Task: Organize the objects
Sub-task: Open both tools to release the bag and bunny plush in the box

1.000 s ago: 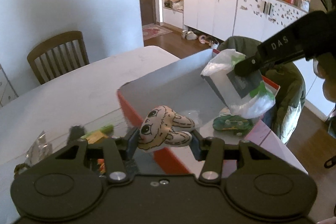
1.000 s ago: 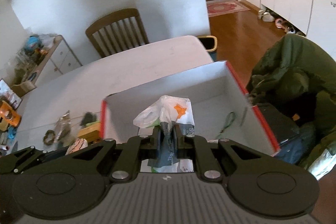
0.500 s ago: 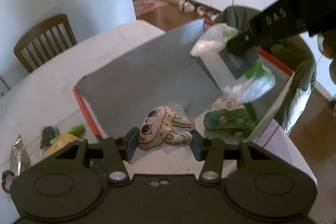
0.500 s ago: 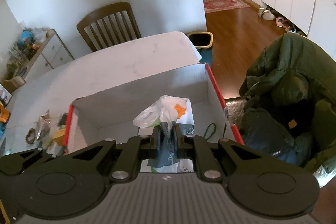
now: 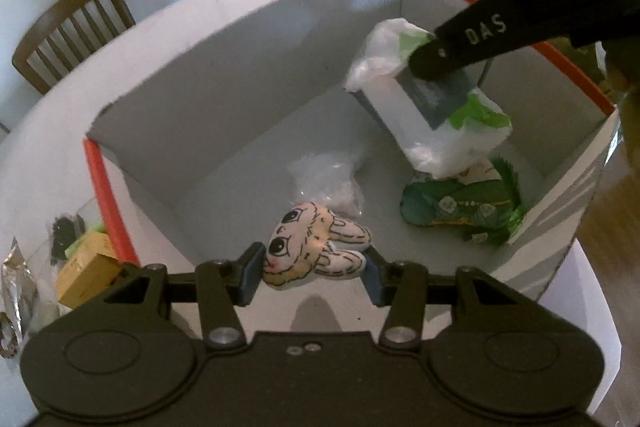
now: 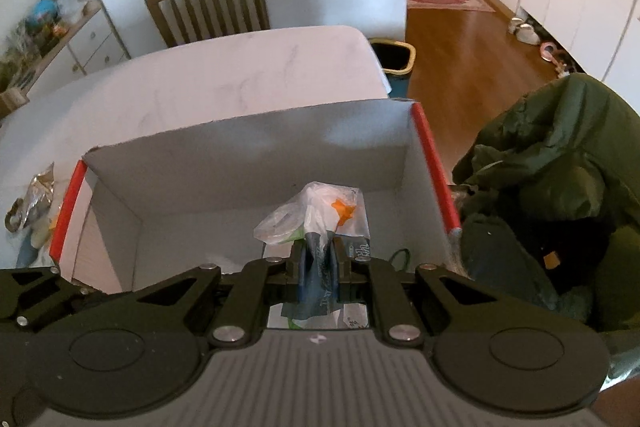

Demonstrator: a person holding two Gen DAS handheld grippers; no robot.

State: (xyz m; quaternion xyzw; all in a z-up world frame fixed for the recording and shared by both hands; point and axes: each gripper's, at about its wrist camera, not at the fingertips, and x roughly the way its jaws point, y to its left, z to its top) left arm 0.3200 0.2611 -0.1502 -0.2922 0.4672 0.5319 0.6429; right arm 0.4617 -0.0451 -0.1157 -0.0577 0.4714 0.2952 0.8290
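Left wrist view: the left tool [image 5: 314, 269] is clenched on a flat rabbit-face toy [image 5: 310, 251], one pad against each side of it, held above the near edge of an open cardboard box [image 5: 224, 99] with red outer rims. The box stands on a white bench [image 5: 192, 11]. On the box floor, just beyond the rabbit toy, lies a small clear plastic bag [image 5: 326, 183]; toward the box's right wall lies a green printed pouch [image 5: 460, 211]. Above that pouch the right tool [image 5: 424, 69], a black finger marked "DAS", reaches in from the box's right side and grasps a white packet wrapped in thin plastic [image 5: 432, 119], tilted and clear of the box floor. Outside the box's left wall, on the bench, sit a yellow block [image 5: 86, 273], a dark small item [image 5: 66, 231] and a crinkled foil wrapper [image 5: 18, 279]. A wooden chair [image 5: 70, 27] stands beyond the bench on the box's far left.

Right wrist view: the right tool [image 6: 318, 259] has its pads pressed close together on the wrapped packet [image 6: 320, 219], which hangs inside the box [image 6: 248, 147]. A dark green jacket [image 6: 552, 179] lies just outside the box's right wall. A bin [image 6: 394, 57] stands on the wooden floor beyond the bench's far corner.
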